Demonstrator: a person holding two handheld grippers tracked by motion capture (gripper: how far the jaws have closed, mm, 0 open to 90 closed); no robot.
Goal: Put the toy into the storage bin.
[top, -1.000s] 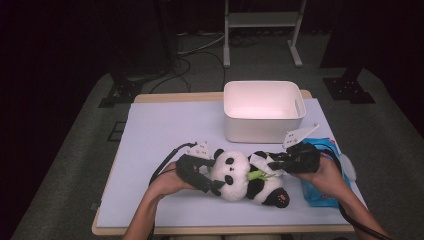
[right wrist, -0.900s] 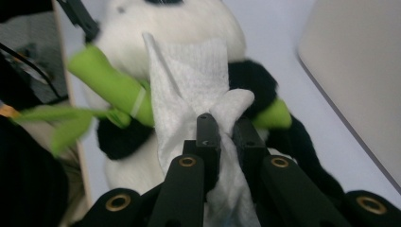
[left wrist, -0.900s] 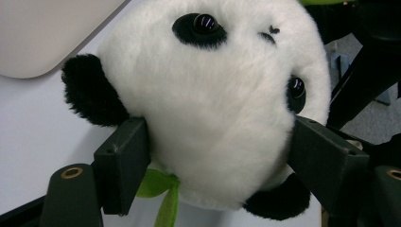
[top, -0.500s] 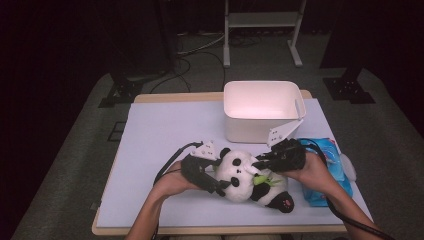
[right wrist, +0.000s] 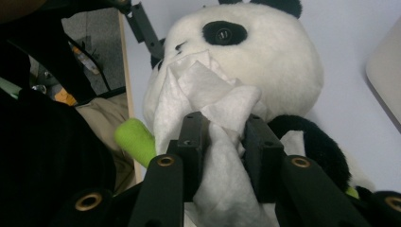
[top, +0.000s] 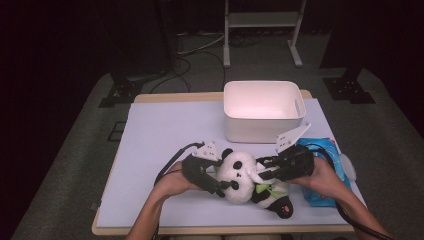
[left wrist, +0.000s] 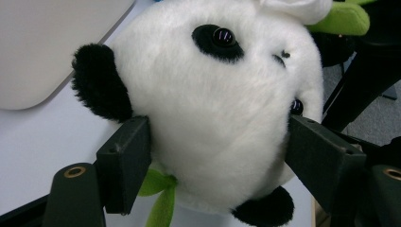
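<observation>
At the near edge of the white table (top: pixel 160 130), in front of the white bin (top: pixel 263 111), the plush panda (top: pixel 247 180) lies on its back, and the left gripper (top: pixel 216 184) clamps its two jaws on both sides of the panda's head. The right gripper (top: pixel 264 169) holds a white tissue (right wrist: pixel 213 101) against the panda's face. Its jaws have just been opening a little, but the tissue is still caught between them.
</observation>
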